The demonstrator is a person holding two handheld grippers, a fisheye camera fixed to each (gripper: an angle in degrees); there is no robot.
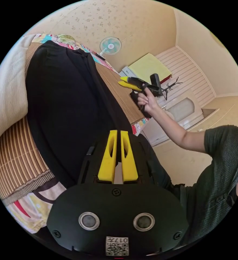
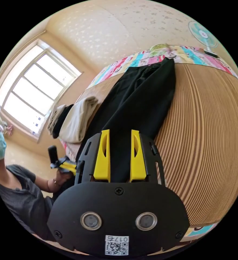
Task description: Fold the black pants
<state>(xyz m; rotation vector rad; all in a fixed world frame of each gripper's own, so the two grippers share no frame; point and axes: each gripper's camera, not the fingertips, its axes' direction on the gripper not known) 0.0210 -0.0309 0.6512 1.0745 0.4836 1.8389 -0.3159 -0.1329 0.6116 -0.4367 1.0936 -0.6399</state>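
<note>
The black pants (image 1: 67,108) are lying stretched along the striped mat (image 1: 16,154) on the bed, running from frame centre toward the upper left. The left gripper (image 1: 118,135) is sitting nearly closed over the cloth; whether it is pinching it, I cannot tell. The right gripper (image 2: 120,135) is hanging wide over the pants (image 2: 140,100).

My black pants (image 1: 67,108) lie stretched lengthwise on the striped bamboo mat (image 2: 205,130) of the bed, legs together and flat, near end at the mat's edge, far end toward the colourful sheet.
</note>
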